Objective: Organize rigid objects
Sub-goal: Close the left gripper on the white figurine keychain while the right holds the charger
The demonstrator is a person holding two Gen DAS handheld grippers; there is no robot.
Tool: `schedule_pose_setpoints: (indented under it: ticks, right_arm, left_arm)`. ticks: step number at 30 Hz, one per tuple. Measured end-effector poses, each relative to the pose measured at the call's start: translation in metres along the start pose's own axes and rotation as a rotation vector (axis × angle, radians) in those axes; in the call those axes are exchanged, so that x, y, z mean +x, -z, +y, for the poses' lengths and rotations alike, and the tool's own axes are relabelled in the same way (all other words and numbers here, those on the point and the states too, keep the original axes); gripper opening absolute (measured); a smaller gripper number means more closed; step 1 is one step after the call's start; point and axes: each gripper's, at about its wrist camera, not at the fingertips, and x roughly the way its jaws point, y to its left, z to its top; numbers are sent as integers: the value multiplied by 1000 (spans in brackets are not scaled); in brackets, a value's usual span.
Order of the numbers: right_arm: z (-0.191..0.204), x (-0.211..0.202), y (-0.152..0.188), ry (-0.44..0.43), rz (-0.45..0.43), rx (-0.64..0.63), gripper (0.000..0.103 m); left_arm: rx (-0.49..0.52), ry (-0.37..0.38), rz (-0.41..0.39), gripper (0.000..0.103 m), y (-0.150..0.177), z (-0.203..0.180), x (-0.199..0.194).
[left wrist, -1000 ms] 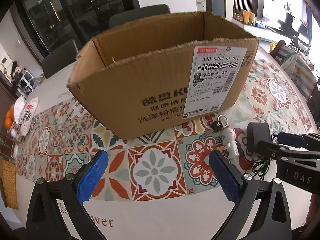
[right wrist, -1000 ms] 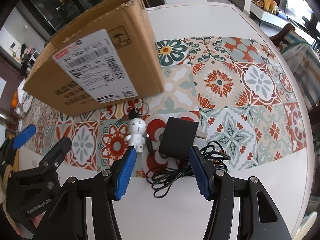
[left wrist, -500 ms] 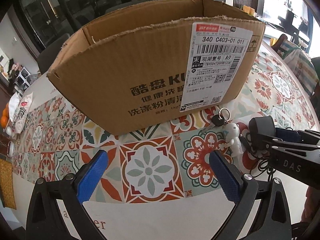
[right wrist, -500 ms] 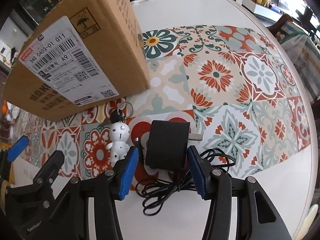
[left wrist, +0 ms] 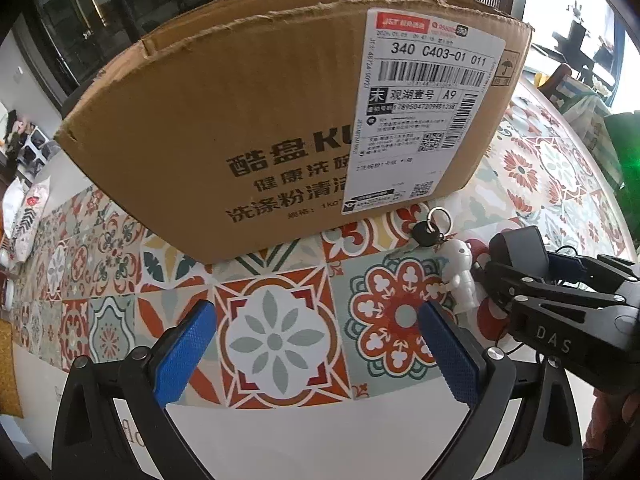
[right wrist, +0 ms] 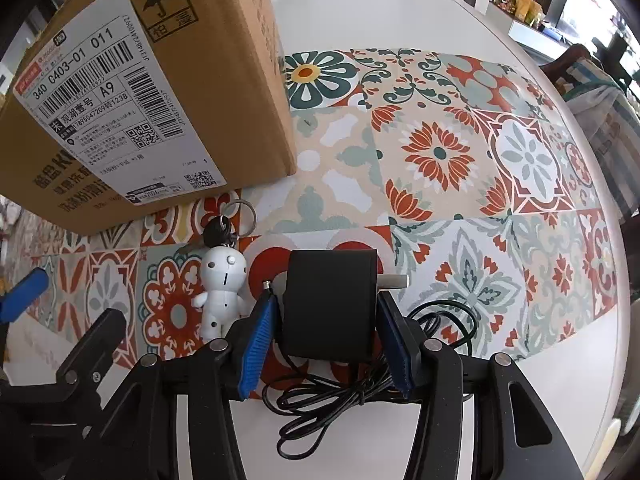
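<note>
Your right gripper (right wrist: 326, 322) points steeply down at the table, and its blue pads sit on either side of the black power adapter (right wrist: 330, 304). The jaws have just been closing, and the pads now appear to press the adapter's two flanks, though a thin gap on the left side cannot be ruled out. The adapter lies flat on the patterned mat (right wrist: 460, 168), with its metal plug prong sticking out to the right and its black cable (right wrist: 344, 396) coiled loosely on the white table (right wrist: 400, 12) under your fingers.

Just left of the adapter lies the white figurine keychain (right wrist: 222, 288), on its back, with a black key and a metal ring at its head end.

Your left gripper (left wrist: 316, 344) hovers over the mat with its jaws wide apart and nothing between them; the keychain lies just beyond its right finger.

Farther back stands the open cardboard box (left wrist: 248, 128), upright on the mat, a white shipping label (left wrist: 416, 120) on the side facing you. The key ring lies close to its lower edge.
</note>
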Motion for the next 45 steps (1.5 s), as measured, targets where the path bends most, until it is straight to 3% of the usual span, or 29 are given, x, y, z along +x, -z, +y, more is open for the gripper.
schedule_pose_setpoints:
  ticks: [3, 5, 12, 16, 25, 37, 45]
  right_arm:
    - [-1, 1, 1, -11, -5, -4, 52]
    - [-5, 2, 3, -21, -11, 3, 44]
    - [-27, -16, 13, -62, -31, 47, 43]
    - [-40, -28, 18, -73, -32, 56, 42]
    - [-61, -38, 17, -80, -46, 95, 42]
    - [-63, -32, 17, -90, -32, 108, 42]
    - [-61, -32, 18, -98, -31, 102, 42]
  left_arm:
    - [-2, 18, 6, 102, -1, -2, 2]
    - [0, 28, 10, 102, -2, -3, 3]
    - [37, 40, -2, 102, -10, -23, -2]
    - [60, 65, -2, 95, -15, -37, 0]
    - [70, 141, 47, 69, -30, -66, 21]
    - [92, 176, 125, 35, -45, -97, 53]
    - [67, 231, 111, 28, -39, -86, 54]
